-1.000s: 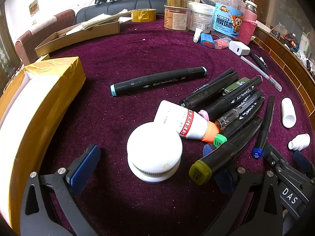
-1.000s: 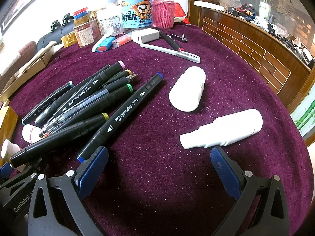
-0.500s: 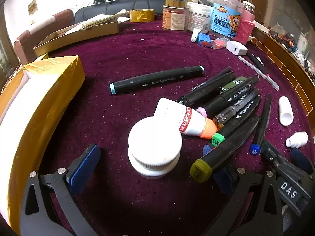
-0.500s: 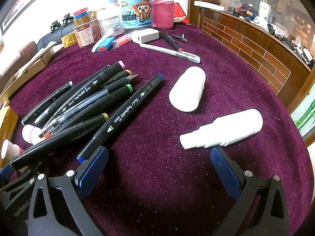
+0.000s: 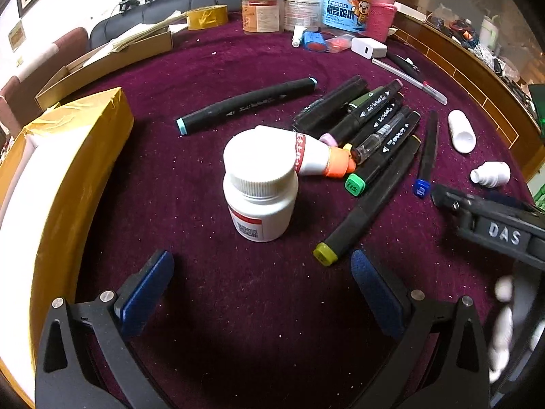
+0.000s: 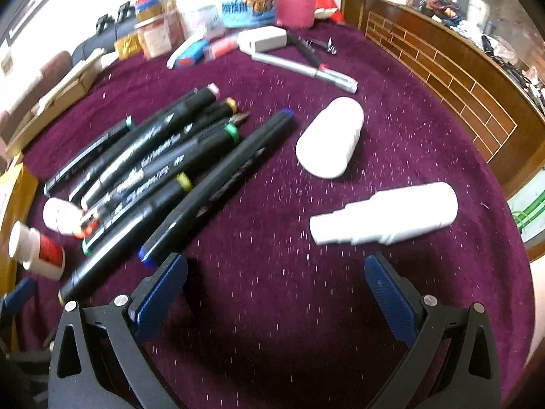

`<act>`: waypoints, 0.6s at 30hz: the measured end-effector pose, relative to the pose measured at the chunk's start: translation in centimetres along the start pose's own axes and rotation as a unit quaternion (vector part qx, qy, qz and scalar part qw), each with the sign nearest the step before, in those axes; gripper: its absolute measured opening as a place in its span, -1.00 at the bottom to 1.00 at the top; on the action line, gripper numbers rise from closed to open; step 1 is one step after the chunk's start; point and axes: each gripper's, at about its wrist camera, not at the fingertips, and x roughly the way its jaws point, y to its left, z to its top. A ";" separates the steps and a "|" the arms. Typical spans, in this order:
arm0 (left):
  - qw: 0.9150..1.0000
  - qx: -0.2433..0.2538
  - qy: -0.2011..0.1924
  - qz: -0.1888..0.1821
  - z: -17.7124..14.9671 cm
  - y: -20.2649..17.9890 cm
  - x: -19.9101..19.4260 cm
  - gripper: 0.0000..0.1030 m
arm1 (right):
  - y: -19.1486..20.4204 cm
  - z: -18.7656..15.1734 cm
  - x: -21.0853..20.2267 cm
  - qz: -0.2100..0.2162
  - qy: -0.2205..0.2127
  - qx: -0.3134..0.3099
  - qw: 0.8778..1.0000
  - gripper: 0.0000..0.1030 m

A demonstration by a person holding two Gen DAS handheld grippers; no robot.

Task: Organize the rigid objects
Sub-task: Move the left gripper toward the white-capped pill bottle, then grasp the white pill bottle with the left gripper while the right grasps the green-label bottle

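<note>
Currently, the left gripper (image 5: 259,286) is held wide apart and empty above the purple cloth (image 5: 211,68), and nothing is grasped between its blue pads (image 5: 146,293). A white pill bottle (image 5: 260,191) is seen upright just ahead of it, touching a lying white bottle with an orange cap (image 5: 313,155). A pile of black markers (image 5: 374,136) is spread to the right, and one marker (image 5: 247,105) lies apart behind. A yellow box (image 5: 64,177) is placed at the left. The right gripper (image 6: 276,283) is also spread and empty; a white spray bottle (image 6: 385,213) and a white cap (image 6: 330,141) lie near it.
</note>
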 end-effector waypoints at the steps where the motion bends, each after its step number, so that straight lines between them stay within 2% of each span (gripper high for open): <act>1: 1.000 0.001 0.000 0.002 0.0 0.0 0.0 1.00 | 0.1 0.0 0.0 0.001 0.009 -0.007 1.000 0.98; 8: 1.000 -0.002 0.000 0.000 0.0 0.1 0.0 1.00 | -0.4 -0.8 -0.7 0.005 0.011 -0.020 1.000 0.96; 9: 1.000 -0.001 0.000 0.001 0.0 0.1 0.0 1.00 | -0.7 -1.0 -1.4 0.006 -0.002 -0.015 1.000 0.88; 11: 1.000 -0.002 0.000 0.000 0.0 0.1 0.0 1.00 | -1.3 -1.7 -4.2 0.021 -0.064 -0.003 0.998 0.88; 14: 1.000 -0.002 0.000 -0.004 -0.1 0.2 0.0 1.00 | -2.6 -2.4 -7.1 0.030 -0.173 0.033 0.984 0.89; 15: 1.000 0.001 0.000 -0.012 -0.1 0.3 -0.2 1.00 | -3.1 -2.2 -7.2 0.037 -0.189 0.041 0.980 0.89; 17: 0.999 0.008 -0.003 -0.042 -0.1 0.5 -1.1 0.94 | -3.7 -0.7 -6.2 0.013 -0.183 0.052 0.982 0.89; 18: 0.998 0.011 -0.017 -0.053 -0.2 0.8 -2.2 0.94 | -4.1 -0.3 -5.8 0.007 -0.185 0.058 0.981 0.89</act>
